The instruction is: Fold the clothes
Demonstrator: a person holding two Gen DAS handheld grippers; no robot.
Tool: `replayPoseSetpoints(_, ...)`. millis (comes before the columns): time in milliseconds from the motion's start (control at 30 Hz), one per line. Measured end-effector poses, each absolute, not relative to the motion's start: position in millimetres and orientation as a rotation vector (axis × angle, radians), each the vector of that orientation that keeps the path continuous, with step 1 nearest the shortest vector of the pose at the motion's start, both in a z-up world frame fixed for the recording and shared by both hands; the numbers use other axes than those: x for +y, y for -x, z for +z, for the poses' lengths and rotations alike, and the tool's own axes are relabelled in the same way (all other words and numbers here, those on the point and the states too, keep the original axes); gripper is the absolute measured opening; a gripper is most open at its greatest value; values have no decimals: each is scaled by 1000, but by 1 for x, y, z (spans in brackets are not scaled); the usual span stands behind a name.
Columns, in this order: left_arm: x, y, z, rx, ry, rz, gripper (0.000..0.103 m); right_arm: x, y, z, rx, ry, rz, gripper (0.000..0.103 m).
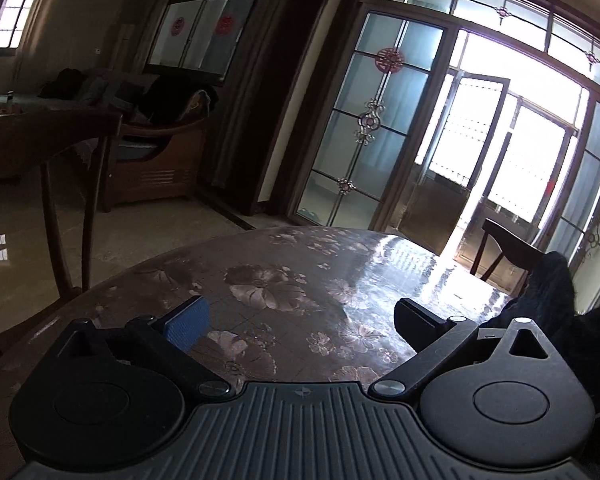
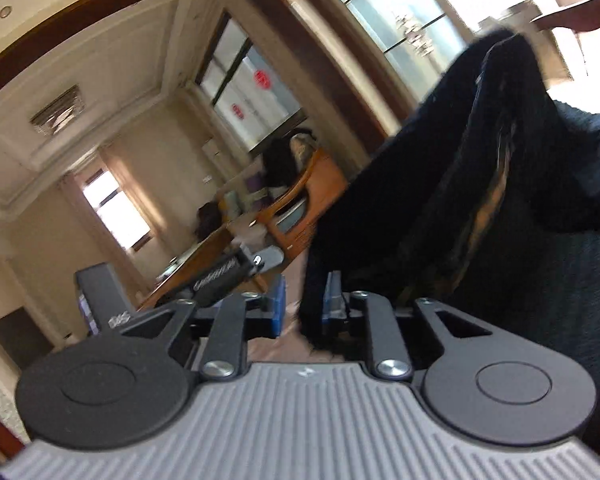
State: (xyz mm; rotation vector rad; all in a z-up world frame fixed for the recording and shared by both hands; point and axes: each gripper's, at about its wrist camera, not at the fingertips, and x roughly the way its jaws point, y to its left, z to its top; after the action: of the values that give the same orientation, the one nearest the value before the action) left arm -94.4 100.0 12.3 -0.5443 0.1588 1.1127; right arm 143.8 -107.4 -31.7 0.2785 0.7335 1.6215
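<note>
- The left hand-held gripper (image 1: 302,316), black with ribbed grey body, has its fingers spread wide apart with nothing between them; one blue ribbed pad (image 1: 188,326) shows on its left finger.
- Beneath it lies the surface (image 1: 268,280), a rounded table under a glossy brown cover printed with pale flowers, catching window glare toward its far right.
- The black fuzzy garment (image 1: 552,300) sits at the right edge of the left wrist view, heaped on the surface just beside the left hand-held gripper's right finger; whether they touch cannot be told.
- The right hand-held gripper (image 2: 302,312), same make, has its blue-padded fingers partly apart. An edge of the black fuzzy garment (image 2: 440,200) hangs in the gap, against the right pad (image 2: 332,300), while the left pad stands clear of it, so the cloth is not clamped.
- In the right wrist view the garment rises in folds up and to the right, showing a strip of tan lining (image 2: 496,184).
- Part of the other gripper device (image 2: 224,272) shows left of the fingers; white lettering on it is too blurred to read.
- Farther out: dark wooden chairs (image 1: 72,184), a wooden sofa (image 1: 156,160), and glass doors bearing red paper-cut emblems (image 1: 389,60).
</note>
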Motion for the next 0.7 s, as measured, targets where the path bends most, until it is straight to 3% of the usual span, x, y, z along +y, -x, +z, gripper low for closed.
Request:
replayPoseSetpoints(67,106,99,9,156,584,1120,101,-110,-136,-31,714,-243,1639,73)
replayPoseSetpoints(100,108,100,9,159,595,1122,101,-112,-131,-30,695,-219,1644,76)
replayPoseSetpoints(400,94,87,13,174,497,1079,102,-183,-128,-26,596,-221,1517,77)
replayPoseSetpoints(700,57,44,25,193,230,946,103,-301,-199,-51,565,-631,1273,82)
